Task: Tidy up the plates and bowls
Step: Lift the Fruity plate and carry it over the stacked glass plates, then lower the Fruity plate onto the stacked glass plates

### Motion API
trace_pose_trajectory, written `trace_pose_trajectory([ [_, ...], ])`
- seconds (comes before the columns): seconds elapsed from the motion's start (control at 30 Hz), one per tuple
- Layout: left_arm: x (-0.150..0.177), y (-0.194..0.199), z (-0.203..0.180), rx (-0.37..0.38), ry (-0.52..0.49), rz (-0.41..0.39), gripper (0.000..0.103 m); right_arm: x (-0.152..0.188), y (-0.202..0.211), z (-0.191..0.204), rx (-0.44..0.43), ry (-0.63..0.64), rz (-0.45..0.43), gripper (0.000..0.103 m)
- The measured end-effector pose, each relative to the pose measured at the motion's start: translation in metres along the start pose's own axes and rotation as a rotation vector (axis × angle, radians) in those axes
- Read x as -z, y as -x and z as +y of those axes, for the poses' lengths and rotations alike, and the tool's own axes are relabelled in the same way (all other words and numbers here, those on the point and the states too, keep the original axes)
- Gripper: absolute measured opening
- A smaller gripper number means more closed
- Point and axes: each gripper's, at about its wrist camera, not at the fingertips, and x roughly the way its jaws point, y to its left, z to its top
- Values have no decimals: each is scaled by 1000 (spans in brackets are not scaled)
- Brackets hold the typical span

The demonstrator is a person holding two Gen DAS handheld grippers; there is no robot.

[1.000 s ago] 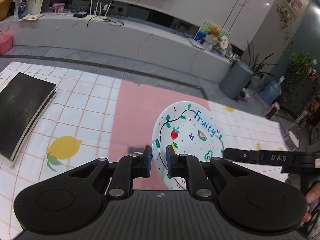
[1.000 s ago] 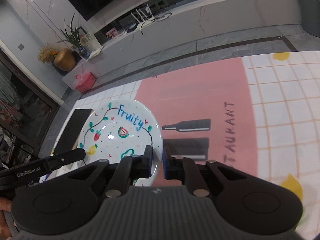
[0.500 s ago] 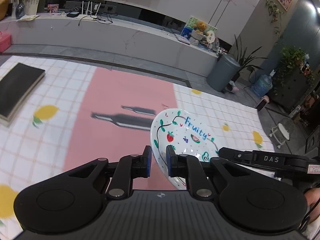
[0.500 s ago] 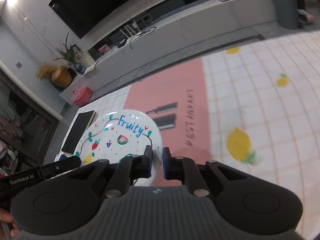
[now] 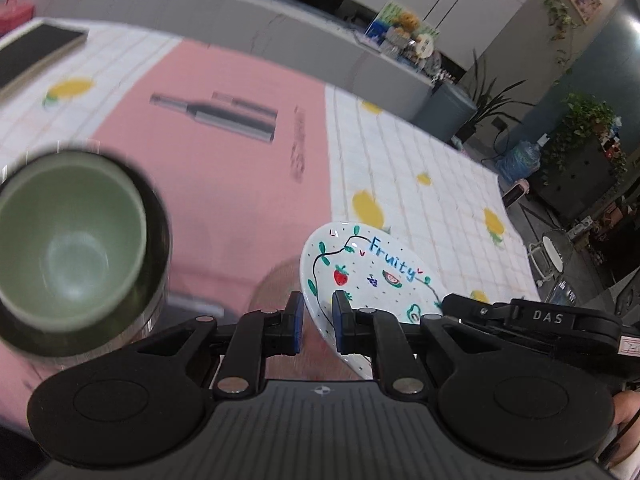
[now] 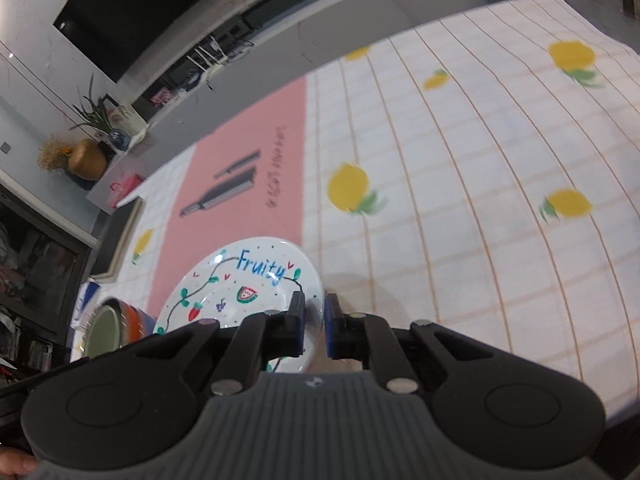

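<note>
A: Two grippers are pinching one plate. White, "Fruity" lettering, fruit drawings. Tilted, lifted off the worktop.

B: Left gripper jaws?

A: Narrow, closing on the plate's near-left rim. Edge is sitting between the blue pads.

B: Right gripper?

A: Same thing in the right wrist view, jaws narrow on the plate at its right rim. From the left wrist view it is reaching in at the plate's right side, "DAS" label showing on it.

B: Where is the plate sitting relative to the worktop?

A: Hovering over the near part of the cloth, about where the pink strip is meeting the white checked part with lemons. Cannot tell how high.

B: Bowls?

A: Green bowl at the near-left, blurry, sitting nested in a darker one. In the right wrist view the green bowl is showing just left of the plate, with an orange-and-blue striped outside. Cannot tell if it is touching the plate.

B: Anything else on the worktop?

A: Black flat slab lying at the far-left corner, well apart from the plate.
</note>
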Motion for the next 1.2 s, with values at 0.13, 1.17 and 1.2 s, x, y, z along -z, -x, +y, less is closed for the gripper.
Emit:
trace_pose_trajectory([
  [0.13, 14, -6, 9, -22, 9, 0, 16, 10, -9, 3, 19, 39, 8, 7],
  [1.17, 31, -27, -9, -206, -151, 19, 15, 25, -43, 25, 151, 266, 13, 7],
  [1.2, 32, -28, -10, -211, -162, 18, 17, 25, -44, 25, 151, 267, 13, 8],
])
